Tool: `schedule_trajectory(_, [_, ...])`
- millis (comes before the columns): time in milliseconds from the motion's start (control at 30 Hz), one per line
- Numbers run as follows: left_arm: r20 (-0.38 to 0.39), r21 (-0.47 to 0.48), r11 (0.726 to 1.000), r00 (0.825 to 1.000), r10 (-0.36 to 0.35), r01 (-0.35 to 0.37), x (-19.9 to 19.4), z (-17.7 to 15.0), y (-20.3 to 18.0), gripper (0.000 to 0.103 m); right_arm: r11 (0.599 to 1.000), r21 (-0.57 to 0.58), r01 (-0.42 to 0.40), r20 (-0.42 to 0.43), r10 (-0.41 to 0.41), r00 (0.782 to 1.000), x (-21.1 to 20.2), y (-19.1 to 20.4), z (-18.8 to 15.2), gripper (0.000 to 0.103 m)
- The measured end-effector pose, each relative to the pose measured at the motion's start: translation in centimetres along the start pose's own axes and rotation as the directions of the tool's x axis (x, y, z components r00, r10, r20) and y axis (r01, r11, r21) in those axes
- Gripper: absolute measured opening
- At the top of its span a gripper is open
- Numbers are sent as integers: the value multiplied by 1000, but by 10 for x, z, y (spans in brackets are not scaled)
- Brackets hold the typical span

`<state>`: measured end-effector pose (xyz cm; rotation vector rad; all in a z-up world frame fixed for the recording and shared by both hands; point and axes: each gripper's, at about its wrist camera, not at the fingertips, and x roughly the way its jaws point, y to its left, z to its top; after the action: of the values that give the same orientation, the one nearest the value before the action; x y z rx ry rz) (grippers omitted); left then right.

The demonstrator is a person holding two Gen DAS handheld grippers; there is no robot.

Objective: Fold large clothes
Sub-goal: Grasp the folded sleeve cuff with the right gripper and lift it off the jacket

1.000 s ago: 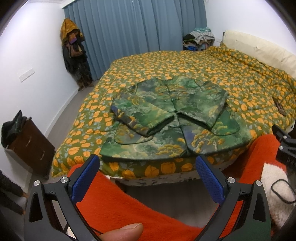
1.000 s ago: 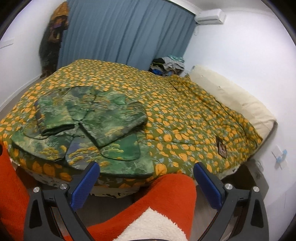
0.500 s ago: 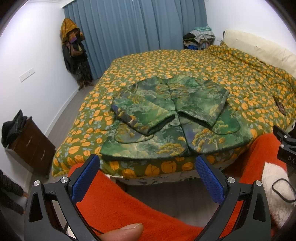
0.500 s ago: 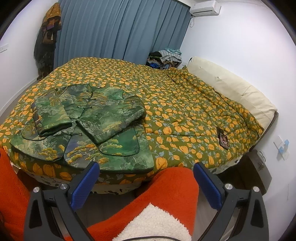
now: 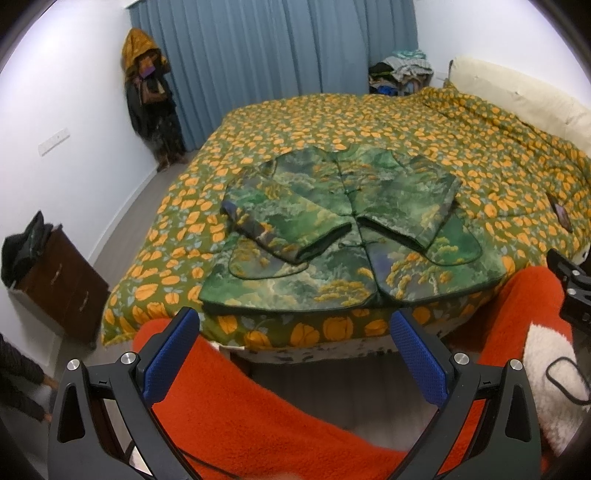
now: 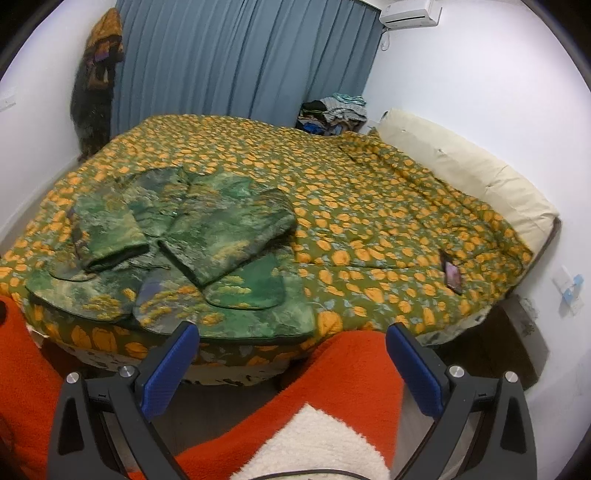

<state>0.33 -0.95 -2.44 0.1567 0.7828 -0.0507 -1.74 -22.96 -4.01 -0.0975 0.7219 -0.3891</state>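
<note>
Left gripper (image 5: 295,349) spread wide over orange fleece (image 5: 258,417), right gripper (image 6: 291,354) likewise apart and empty, green jacket (image 5: 343,229) sleeves-folded at bed's (image 5: 480,147) near edge, dark dresser (image 5: 62,284) only in left view, air conditioner (image 6: 410,13) only in right.

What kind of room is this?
It looks like a bedroom: a big bed with a pillow, blue curtains, and a green jacket laid on the bed for folding.

Green landscape-print jacket (image 5: 343,221), orange-leaf olive bedspread (image 5: 369,122), blue curtain (image 5: 266,48)
</note>
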Motion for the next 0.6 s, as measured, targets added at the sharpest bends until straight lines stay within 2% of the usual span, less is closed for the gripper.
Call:
schedule_trajectory(100, [-19, -15, 1000, 1000, 1, -2, 8, 3, 6, 103, 996, 4, -88, 67, 88, 994, -4, -1, 8, 103])
schedule_trajectory(167, [0, 13, 1000, 1000, 21, -21, 15, 6, 7, 103, 990, -19, -143, 125, 144, 982, -5, 0, 16, 103])
schedule_trajectory(233, [10, 64, 998, 1000, 12, -13, 26, 11, 7, 103, 966, -72, -247, 228, 257, 939, -2, 0, 27, 103])
schedule_trajectory(300, [-21, 116, 993, 1000, -19, 21, 47, 17, 8, 103, 928, -179, -325, 257, 363, 896, 12, 8, 37, 103])
schedule_trajectory(333, [-37, 130, 991, 999, -35, 40, 56, 20, 9, 103, 898, -239, -370, 234, 423, 875, 27, 14, 41, 103])
schedule_trajectory(367, [-57, 148, 987, 997, -60, 68, 67, 23, 11, 103, 873, -281, -399, 174, 455, 873, 47, 22, 45, 103])
schedule_trajectory(433, [-89, 177, 976, 990, -112, 126, 85, 26, 12, 102, 843, -343, -414, 38, 452, 891, 90, 44, 45, 103])
schedule_trajectory(533, [-131, 195, 968, 982, -136, 160, 110, 26, 12, 102, 825, -417, -382, -12, 415, 910, 140, 74, 39, 103])
schedule_trajectory(600, [-178, 170, 971, 975, -136, 167, 126, 26, 12, 102, 817, -432, -380, -37, 406, 913, 161, 84, 34, 103])
